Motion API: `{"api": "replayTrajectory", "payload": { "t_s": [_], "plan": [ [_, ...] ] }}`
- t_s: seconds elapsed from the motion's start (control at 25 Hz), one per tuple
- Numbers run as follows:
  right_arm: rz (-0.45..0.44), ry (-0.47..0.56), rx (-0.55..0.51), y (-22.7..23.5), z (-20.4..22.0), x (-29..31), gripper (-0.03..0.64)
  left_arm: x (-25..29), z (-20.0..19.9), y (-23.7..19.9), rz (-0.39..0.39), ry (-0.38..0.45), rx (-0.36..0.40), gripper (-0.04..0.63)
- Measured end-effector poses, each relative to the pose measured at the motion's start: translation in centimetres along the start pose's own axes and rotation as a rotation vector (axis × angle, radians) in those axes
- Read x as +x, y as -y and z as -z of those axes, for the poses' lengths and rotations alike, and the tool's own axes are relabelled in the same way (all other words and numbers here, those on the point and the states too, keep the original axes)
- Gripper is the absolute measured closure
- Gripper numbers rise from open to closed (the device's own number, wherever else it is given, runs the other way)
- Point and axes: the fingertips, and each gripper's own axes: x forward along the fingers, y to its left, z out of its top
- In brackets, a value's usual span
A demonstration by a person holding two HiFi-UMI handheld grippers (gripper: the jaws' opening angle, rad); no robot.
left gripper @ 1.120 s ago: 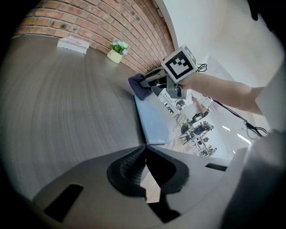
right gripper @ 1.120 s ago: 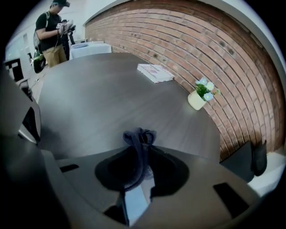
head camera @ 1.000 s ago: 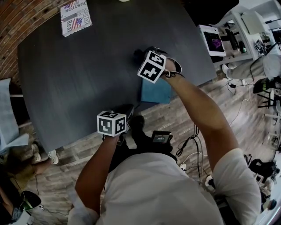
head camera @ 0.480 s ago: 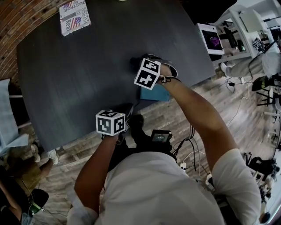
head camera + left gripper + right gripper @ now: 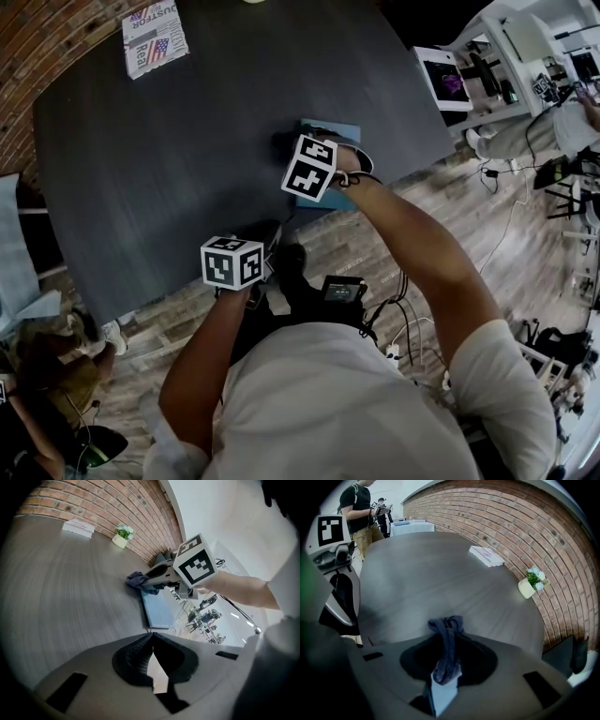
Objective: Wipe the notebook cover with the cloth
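Observation:
A blue notebook (image 5: 334,129) lies flat on the dark table (image 5: 169,141) near its front right edge; my right gripper and forearm cover most of it in the head view. My right gripper (image 5: 287,142) is shut on a dark blue cloth (image 5: 279,143), which hangs bunched from its jaws. In the left gripper view the cloth (image 5: 137,580) sits at the far corner of the notebook (image 5: 159,612), under the right gripper (image 5: 151,576). In the right gripper view the cloth (image 5: 447,641) fills the jaw gap. My left gripper (image 5: 266,236) is shut and empty at the table's front edge.
A printed booklet (image 5: 150,37) lies at the table's far left corner. A small potted plant (image 5: 530,584) stands by the brick wall. A person (image 5: 359,509) stands beyond the table's end. Desks, cables and equipment (image 5: 487,75) crowd the floor to the right.
My right gripper has slid a little to the left across the notebook with the cloth still in it. The left gripper has stayed where it was.

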Motion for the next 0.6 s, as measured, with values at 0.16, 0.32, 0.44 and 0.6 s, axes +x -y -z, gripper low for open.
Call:
{"api": "replayTrajectory", "payload": {
  "t_s": [0.16,0.32,0.44,0.6],
  "plan": [
    [-0.005,0.003,0.013,-1.2,0.1,-0.3,0.52,-0.4,0.3,0.2,0.003,0.005,0.0,0.586],
    [-0.012,0.003,0.01,-2.7,0.2,-0.6,0.52,-0.8,0.7,0.3,0.007,0.011,0.004,0.586],
    [-0.016,0.0,0.014,-3.6,0.3,-0.9,0.52,-1.0,0.9,0.4,0.013,0.012,0.007,0.586],
    [-0.022,-0.004,0.014,-4.7,0.5,-1.2,0.52,-1.3,1.2,0.8,0.02,0.011,0.013,0.586]
  ]
}}
